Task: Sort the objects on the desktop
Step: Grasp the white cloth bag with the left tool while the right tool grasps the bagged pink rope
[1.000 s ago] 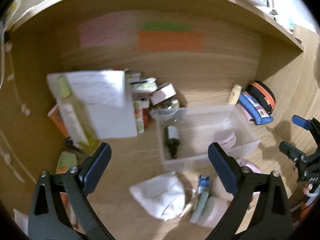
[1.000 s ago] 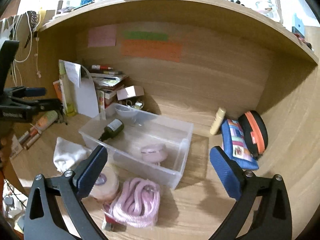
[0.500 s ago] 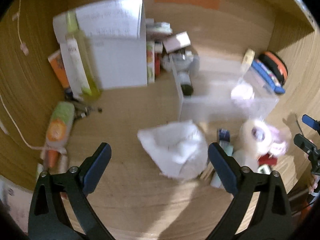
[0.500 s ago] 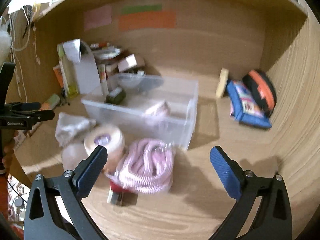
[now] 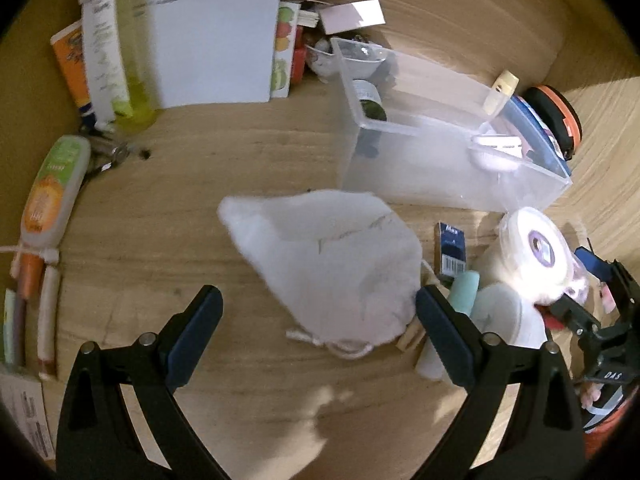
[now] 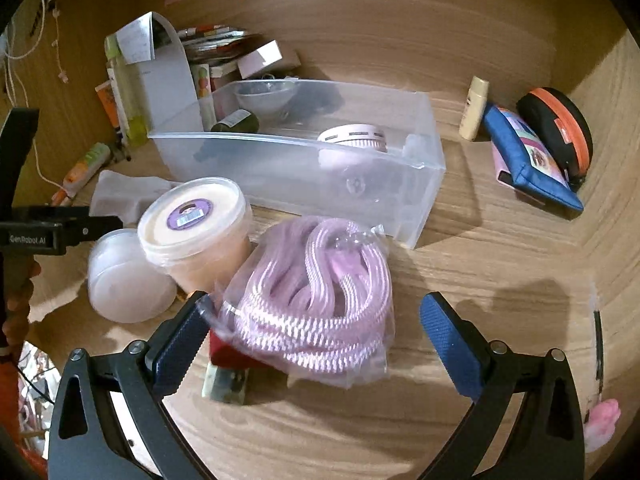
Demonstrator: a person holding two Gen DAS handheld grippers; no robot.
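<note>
Wooden counter (image 6: 500,280) carries a clear bin (image 6: 304,168); the left gripper (image 5: 318,332) is wide above a white pouch (image 5: 332,268), the right gripper (image 6: 308,340) wide around bagged pink rope (image 6: 316,300).

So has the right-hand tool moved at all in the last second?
Yes. The right tool has come forward and down toward the bagged pink rope; the clear plastic bin on the desk now sits higher in its view.

The left gripper (image 5: 318,332) fills the bottom of its own view, jaws spread wide and holding nothing. The right gripper (image 6: 310,346) does likewise at the bottom of its view, jaws wide apart, with fingers (image 6: 18,292) showing at the left edge
</note>
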